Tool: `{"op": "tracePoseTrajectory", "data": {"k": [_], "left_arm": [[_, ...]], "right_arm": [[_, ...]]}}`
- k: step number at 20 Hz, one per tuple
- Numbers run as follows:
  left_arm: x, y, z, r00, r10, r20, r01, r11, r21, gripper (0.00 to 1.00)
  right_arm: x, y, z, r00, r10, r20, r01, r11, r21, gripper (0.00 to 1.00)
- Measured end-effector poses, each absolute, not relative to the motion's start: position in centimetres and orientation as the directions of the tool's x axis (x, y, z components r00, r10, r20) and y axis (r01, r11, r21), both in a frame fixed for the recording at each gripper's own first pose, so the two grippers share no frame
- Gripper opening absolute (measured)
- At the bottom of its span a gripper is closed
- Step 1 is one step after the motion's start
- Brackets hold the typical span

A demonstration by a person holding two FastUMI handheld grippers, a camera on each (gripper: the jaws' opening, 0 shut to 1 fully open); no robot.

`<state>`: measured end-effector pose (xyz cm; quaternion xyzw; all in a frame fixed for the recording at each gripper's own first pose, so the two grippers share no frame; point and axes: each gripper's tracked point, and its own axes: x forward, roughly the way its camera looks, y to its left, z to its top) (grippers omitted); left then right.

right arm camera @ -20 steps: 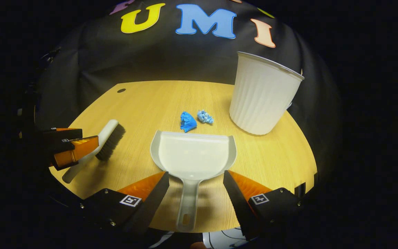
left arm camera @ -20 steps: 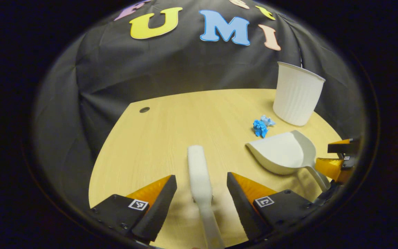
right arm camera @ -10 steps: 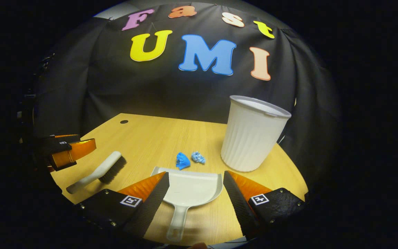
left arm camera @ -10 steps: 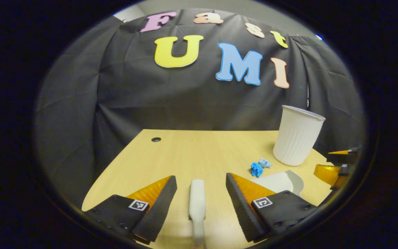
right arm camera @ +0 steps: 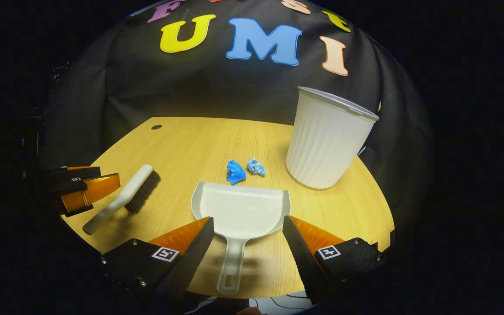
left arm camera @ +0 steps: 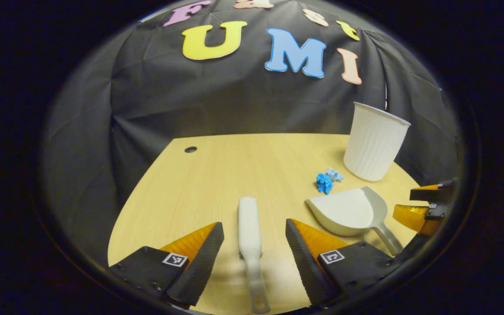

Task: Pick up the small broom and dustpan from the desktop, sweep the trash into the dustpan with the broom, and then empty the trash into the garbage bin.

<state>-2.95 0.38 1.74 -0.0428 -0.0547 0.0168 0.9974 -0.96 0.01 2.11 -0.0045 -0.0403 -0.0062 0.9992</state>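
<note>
**Both grippers dip back toward their handles**

Compared with half a second ago, both views tilt down again. Left gripper point(left arm camera: 254, 245) gapes around the broom point(left arm camera: 250, 232); right gripper point(right arm camera: 247, 245) gapes around the dustpan point(right arm camera: 241, 210) handle, nothing grasped. Blue trash point(right arm camera: 236, 171) lies just beyond the empty dustpan; the bin's point(right arm camera: 328, 140) inside is hidden.

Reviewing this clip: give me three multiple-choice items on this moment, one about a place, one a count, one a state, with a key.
1. The blue paper scraps lie:
A. inside the bin
B. on the table between dustpan and bin
C. in the dustpan

2. How many scraps?
A. two
B. four
C. six

3. The right gripper is:
A. shut on the dustpan handle
B. open, fingers either side of the handle
C. shut on the broom

Key: B, they rest on bare wood beyond the dustpan, left of the bin; A, two wads visible; B, gaps show beside the handle.
</note>
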Motion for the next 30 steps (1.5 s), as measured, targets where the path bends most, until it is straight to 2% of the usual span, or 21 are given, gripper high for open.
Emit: {"op": "tracePoseTrajectory", "data": {"k": [3,5,6,7,11,16,17,19,20,21,22,23,24,25,26,29,30], "left_arm": [[-2.0,0.5,0.1,1.0,0.017,0.014,-0.016,0.997,-0.079,0.94],[-1.2,0.6,-0.8,0.999,0.006,-0.042,-0.009,0.997,-0.081,0.96],[-0.8,0.7,-1.2,0.998,0.004,-0.064,-0.009,0.997,-0.08,0.94],[-0.5,0.8,-1.6,0.997,0.0,-0.083,-0.007,0.997,-0.077,0.96],[0.9,0.6,-3.1,0.986,-0.008,-0.168,0.002,0.999,-0.038,0.94],[2.9,0.2,-4.1,0.97,-0.025,-0.242,0.024,1.0,-0.007,0.96],[3.2,0.1,-4.1,0.968,-0.031,-0.251,0.031,1.0,-0.003,0.92],[4.2,0.2,-4.1,0.965,-0.028,-0.261,0.033,0.999,0.012,0.89],[4.7,0.2,-4.0,0.963,-0.028,-0.267,0.034,0.999,0.016,0.86],[5.0,0.3,-4.1,0.962,-0.027,-0.273,0.035,0.999,0.021,0.79],[5.3,0.3,-4.1,0.96,-0.025,-0.278,0.034,0.999,0.027,0.72],[5.7,0.4,-4.1,0.959,-0.023,-0.283,0.033,0.999,0.031,0.72],[6.0,0.5,-4.0,0.958,-0.018,-0.285,0.028,0.999,0.033,0.78],[6.3,0.7,-4.0,0.957,-0.012,-0.291,0.024,0.999,0.038,0.73],[6.5,0.8,-4.0,0.956,-0.006,-0.294,0.02,0.999,0.046,0.65],[7.4,1.2,-3.8,0.955,0.011,-0.296,0.01,0.998,0.07,0.6],[7.6,1.2,-3.7,0.955,0.014,-0.296,0.01,0.997,0.082,0.6]], "right_arm": [[-0.1,0.1,0.3,1.0,-0.025,-0.008,0.025,1.0,0.009,0.99],[0.4,0.0,-0.9,0.997,-0.04,-0.072,0.04,0.999,0.009,0.99],[0.7,0.0,-1.2,0.994,-0.045,-0.1,0.046,0.999,0.008,0.99],[0.9,-0.1,-1.7,0.99,-0.046,-0.131,0.047,0.999,0.008,0.99],[1.9,1.1,-3.8,0.972,-0.019,-0.236,0.024,1.0,0.017,0.99],[4.1,2.1,-4.5,0.956,0.011,-0.295,-0.002,0.999,0.034,0.99],[4.5,2.1,-4.6,0.952,0.018,-0.307,-0.003,0.999,0.048,0.98],[5.4,2.0,-4.9,0.943,0.027,-0.33,-0.006,0.998,0.065,0.99],[5.6,1.8,-4.8,0.94,0.028,-0.339,-0.004,0.998,0.069,0.94],[5.9,1.8,-4.7,0.938,0.035,-0.345,-0.011,0.997,0.073,0.94],[6.2,1.7,-4.6,0.937,0.038,-0.347,-0.014,0.997,0.071,0.82],[6.4,1.6,-4.5,0.937,0.044,-0.347,-0.021,0.997,0.07,0.82],[6.5,1.4,-4.2,0.936,0.042,-0.348,-0.021,0.998,0.063,0.8],[6.6,1.4,-4.3,0.935,0.048,-0.353,-0.03,0.998,0.057,0.7],[6.8,1.2,-4.3,0.934,0.046,-0.354,-0.03,0.998,0.05,0.7],[7.0,1.1,-4.4,0.93,0.061,-0.362,-0.053,0.998,0.032,0.58],[7.0,1.1,-4.3,0.929,0.063,-0.364,-0.058,0.998,0.026,0.58]]}}
